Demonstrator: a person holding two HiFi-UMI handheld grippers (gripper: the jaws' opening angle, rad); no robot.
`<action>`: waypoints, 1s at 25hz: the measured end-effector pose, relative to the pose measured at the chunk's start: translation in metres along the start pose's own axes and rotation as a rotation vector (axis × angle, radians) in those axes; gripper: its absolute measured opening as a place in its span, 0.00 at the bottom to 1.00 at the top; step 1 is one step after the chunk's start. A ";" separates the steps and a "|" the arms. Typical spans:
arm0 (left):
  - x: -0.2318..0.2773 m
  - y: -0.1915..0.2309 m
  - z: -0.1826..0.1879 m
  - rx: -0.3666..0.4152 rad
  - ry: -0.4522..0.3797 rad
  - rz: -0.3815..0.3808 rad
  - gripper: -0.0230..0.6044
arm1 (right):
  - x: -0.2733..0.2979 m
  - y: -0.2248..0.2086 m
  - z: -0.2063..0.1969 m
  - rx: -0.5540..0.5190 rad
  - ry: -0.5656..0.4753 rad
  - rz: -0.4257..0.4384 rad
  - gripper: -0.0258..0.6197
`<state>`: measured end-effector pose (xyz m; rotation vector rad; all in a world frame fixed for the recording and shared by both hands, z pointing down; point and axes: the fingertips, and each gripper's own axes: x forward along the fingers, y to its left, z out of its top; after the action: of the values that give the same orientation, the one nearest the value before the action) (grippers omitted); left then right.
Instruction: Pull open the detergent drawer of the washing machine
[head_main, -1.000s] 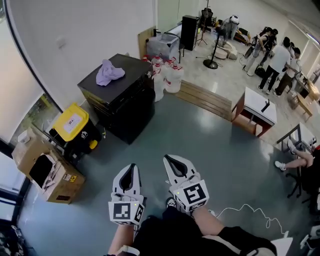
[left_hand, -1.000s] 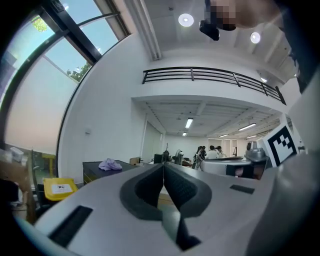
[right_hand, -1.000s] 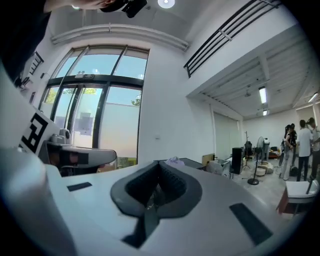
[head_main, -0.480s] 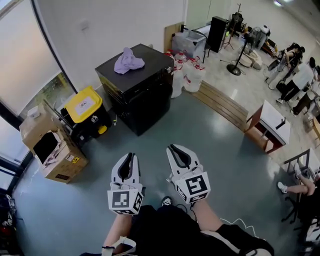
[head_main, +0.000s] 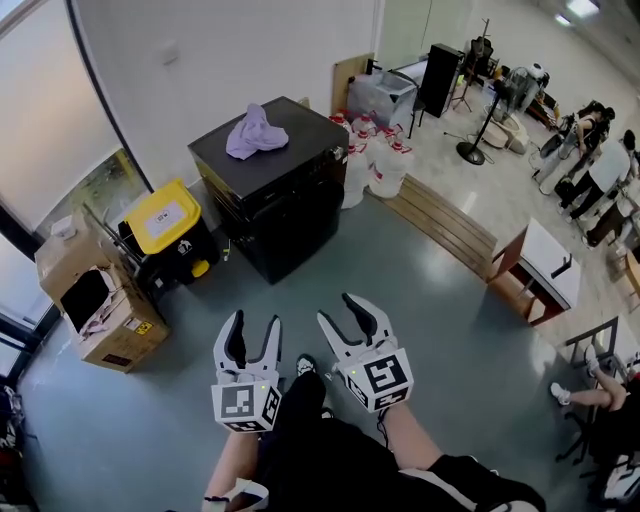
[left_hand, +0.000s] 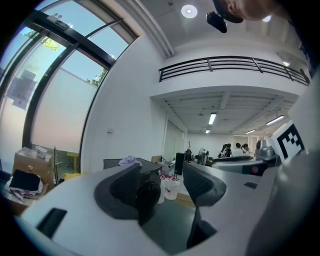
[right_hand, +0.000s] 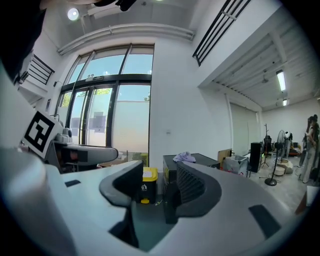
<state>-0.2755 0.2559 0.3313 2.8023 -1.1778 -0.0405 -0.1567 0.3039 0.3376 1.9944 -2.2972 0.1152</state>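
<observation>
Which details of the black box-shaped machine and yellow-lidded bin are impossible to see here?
Detergent drawer on the black box-shaped machine: head view, too far and dark.
Machine's front, gripper views: mostly covered by the just-opened, empty jaws of the left gripper and right gripper.
Label on the yellow bin lid: head view, print too small.

A yellow-lidded bin (head_main: 162, 217) stands beside a cardboard box (head_main: 112, 332); white jugs (head_main: 384, 166), perhaps water bottles, cluster near wooden planks (head_main: 441, 224).

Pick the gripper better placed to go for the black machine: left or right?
Left, marginally. The left gripper lines up with the black machine, framing it between its jaws; the right gripper frames the yellow bin. Both just opened, empty, far off.
</observation>
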 end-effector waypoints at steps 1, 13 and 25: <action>0.005 0.003 -0.003 -0.002 0.006 0.003 0.45 | 0.005 -0.003 -0.003 0.000 0.008 0.001 0.37; 0.115 0.035 -0.024 -0.035 0.042 0.000 0.48 | 0.093 -0.074 -0.008 -0.007 0.036 0.024 0.49; 0.228 0.059 -0.026 -0.076 0.060 -0.007 0.48 | 0.189 -0.143 -0.008 0.004 0.082 0.056 0.48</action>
<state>-0.1564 0.0543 0.3668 2.7217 -1.1288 -0.0015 -0.0414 0.0989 0.3679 1.8903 -2.3044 0.2026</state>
